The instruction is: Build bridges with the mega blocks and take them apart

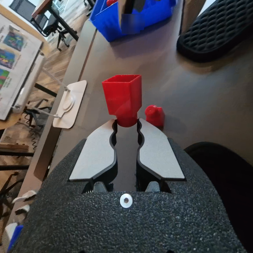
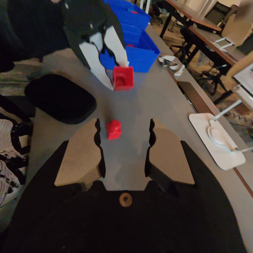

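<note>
My left gripper (image 1: 127, 121) is shut on the round stud of a red single-stud block (image 1: 122, 95), held above the grey table with its hollow underside pointing away from me. The same gripper (image 2: 119, 78) and held block (image 2: 123, 80) show in the right wrist view, in front of the blue bin. A second red single-stud block (image 1: 154, 116) stands upright on the table just right of my left fingertips; it also shows in the right wrist view (image 2: 113, 130). My right gripper (image 2: 124, 121) is open and empty, hovering above the table with that standing block between and just beyond its fingertips.
A blue bin (image 1: 109, 23) (image 2: 142, 57) with more blocks stands at the far end of the grey table (image 1: 178, 95). A black mesh pad (image 1: 219, 30) (image 2: 60, 98) lies beside the blocks. A white stand base (image 1: 70, 105) (image 2: 216, 141) sits at the table edge.
</note>
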Demonstrator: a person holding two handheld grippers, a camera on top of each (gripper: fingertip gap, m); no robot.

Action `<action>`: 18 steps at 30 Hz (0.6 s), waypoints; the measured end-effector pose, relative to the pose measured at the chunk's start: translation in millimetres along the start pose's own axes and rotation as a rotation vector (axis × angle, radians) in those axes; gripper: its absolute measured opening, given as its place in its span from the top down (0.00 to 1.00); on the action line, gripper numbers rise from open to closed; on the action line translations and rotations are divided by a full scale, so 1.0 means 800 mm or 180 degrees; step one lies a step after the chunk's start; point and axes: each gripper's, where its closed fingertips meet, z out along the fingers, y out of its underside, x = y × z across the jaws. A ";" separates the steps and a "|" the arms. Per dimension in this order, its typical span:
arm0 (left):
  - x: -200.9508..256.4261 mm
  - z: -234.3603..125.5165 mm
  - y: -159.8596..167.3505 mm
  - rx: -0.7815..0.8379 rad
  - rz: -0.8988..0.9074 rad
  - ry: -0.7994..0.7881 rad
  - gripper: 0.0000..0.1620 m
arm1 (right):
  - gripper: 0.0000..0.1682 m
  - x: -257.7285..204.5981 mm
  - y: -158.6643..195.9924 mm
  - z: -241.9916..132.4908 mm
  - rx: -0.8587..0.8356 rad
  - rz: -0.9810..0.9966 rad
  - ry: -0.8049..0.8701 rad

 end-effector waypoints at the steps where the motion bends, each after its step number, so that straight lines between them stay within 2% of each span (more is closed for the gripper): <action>1: 0.008 0.004 -0.004 0.0014 0.0000 0.0035 0.83 | 0.60 -0.005 -0.008 0.006 0.0017 -0.0016 -0.0073; 9: 0.048 0.021 -0.011 -0.0063 0.0109 0.0245 0.83 | 0.62 -0.033 -0.015 0.055 -0.0258 -0.0321 -0.0402; 11: 0.052 0.020 -0.012 -0.0049 0.0145 0.0255 0.83 | 0.70 -0.035 -0.012 0.060 -0.0335 -0.0389 -0.0420; 12: 0.051 0.020 -0.013 -0.0045 0.0136 0.0228 0.83 | 0.77 -0.037 -0.013 0.060 -0.0325 -0.0427 -0.0444; 15: 0.043 0.013 -0.021 0.0185 -0.0022 0.0154 0.83 | 0.80 -0.033 -0.020 0.054 -0.0134 -0.0313 -0.0428; 18: 0.028 0.000 -0.038 0.0701 -0.0493 0.0025 0.74 | 0.80 -0.016 -0.039 0.036 0.0391 0.0018 -0.0345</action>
